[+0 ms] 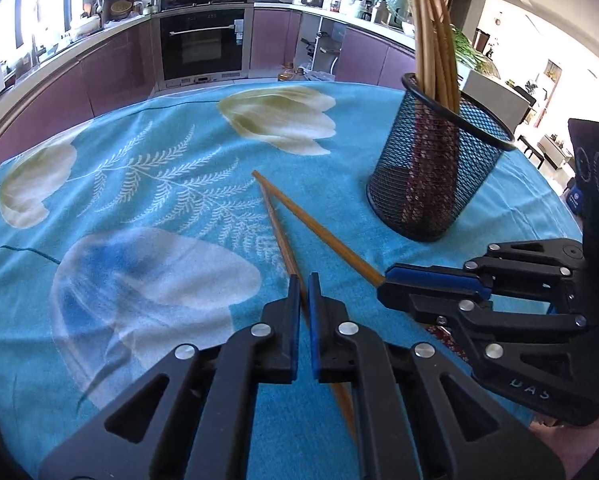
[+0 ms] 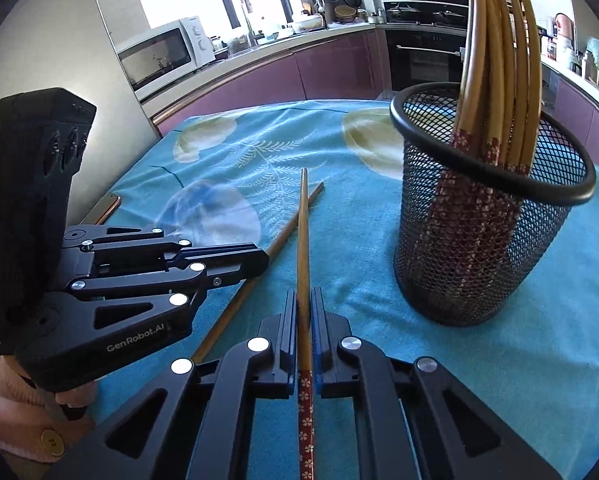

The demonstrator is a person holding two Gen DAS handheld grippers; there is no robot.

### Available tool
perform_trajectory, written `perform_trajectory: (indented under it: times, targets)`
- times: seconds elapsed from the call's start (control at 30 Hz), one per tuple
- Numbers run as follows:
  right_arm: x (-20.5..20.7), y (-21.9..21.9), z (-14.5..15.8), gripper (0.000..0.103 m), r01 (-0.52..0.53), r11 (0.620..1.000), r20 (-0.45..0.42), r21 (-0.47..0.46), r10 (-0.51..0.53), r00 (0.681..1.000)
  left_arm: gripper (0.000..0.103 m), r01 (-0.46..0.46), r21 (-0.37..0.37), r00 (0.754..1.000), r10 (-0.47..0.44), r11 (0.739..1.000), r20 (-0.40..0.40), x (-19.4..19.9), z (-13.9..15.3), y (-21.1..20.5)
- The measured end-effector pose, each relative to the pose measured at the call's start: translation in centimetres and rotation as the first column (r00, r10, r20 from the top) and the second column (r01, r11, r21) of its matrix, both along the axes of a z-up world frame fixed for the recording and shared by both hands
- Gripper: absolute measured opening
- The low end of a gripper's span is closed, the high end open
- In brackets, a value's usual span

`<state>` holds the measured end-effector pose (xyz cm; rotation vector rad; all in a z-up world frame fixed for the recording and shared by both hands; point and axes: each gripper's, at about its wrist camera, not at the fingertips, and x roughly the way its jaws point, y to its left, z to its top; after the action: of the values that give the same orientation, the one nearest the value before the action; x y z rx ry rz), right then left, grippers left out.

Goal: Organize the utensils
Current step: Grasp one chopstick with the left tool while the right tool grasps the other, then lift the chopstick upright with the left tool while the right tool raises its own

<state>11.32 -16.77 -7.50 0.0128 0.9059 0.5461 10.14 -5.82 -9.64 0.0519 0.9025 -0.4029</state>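
2 chopsticks, crossed on the blue cloth (image 1: 147, 208): left chopstick (image 1: 277, 224) clamped in left gripper (image 1: 303, 280); right chopstick (image 2: 303, 232) clamped in right gripper (image 2: 304, 294). Mesh holder (image 2: 487, 216) nearby.

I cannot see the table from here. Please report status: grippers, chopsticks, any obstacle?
Left gripper shut on one chopstick. Right gripper shut on other chopstick. Mesh holder upright, nearly full. Nothing in the way.

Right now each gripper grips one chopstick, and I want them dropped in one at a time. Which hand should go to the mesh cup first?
Right, probably. The right gripper is shut on its chopstick and sits nearer the mesh cup. The left gripper, shut on the other chopstick, would have to cross past it.
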Motion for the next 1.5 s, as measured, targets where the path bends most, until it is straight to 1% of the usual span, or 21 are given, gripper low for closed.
perform_trajectory:
  times: [0.1, 0.2, 0.27, 0.53, 0.87, 1.17, 1.37, 1.5]
  targets:
    - [0.1, 0.3, -0.3, 0.006, -0.003, 1.000, -0.010, -0.011, 0.003, 1.000, 0.005, 0.020, 0.018, 1.000, -0.020, 1.000, 0.003, -0.4, 0.0, -0.3]
    - [0.3, 0.5, -0.5, 0.006, -0.003, 1.000, -0.018, -0.021, 0.002, 1.000, 0.013, 0.025, 0.017, 1.000, -0.024, 1.000, -0.015, -0.1, -0.3, -0.4]
    - [0.4, 0.6, -0.6, 0.007, -0.004, 1.000, -0.019, -0.027, 0.004, 1.000, 0.015, 0.032, 0.008, 0.999, -0.032, 0.999, -0.027, 0.2, -0.5, -0.4]
    - [1.0, 1.0, -0.8, 0.008, -0.008, 0.999, -0.020, -0.038, 0.007, 1.000, 0.015, 0.035, 0.016, 0.999, -0.035, 0.999, -0.029, 1.2, -0.6, -0.8]
    - [0.8, 0.1, -0.5, 0.006, 0.001, 1.000, -0.017, -0.013, -0.001, 1.000, 0.009, 0.008, 0.008, 1.000, -0.008, 1.000, -0.026, 1.4, -0.5, -0.8]
    - [-0.2, -0.9, 1.4, 0.006, 0.000, 1.000, 0.033, 0.031, -0.001, 0.999, 0.008, 0.008, 0.008, 1.000, -0.008, 1.000, 0.003, 0.6, 0.5, -0.7]
    - [-1.0, -1.8, 2.9, 0.006, 0.002, 0.999, 0.071, 0.053, -0.006, 0.997, 0.008, 0.014, -0.014, 0.999, -0.014, 1.000, 0.039, -0.1, 2.1, -0.1]
    - [-1.5, -2.4, 4.1, 0.006, 0.006, 0.998, 0.107, 0.066, -0.013, 0.994, 0.008, 0.024, -0.041, 0.998, -0.021, 0.999, 0.060, -0.7, 3.3, 0.3]
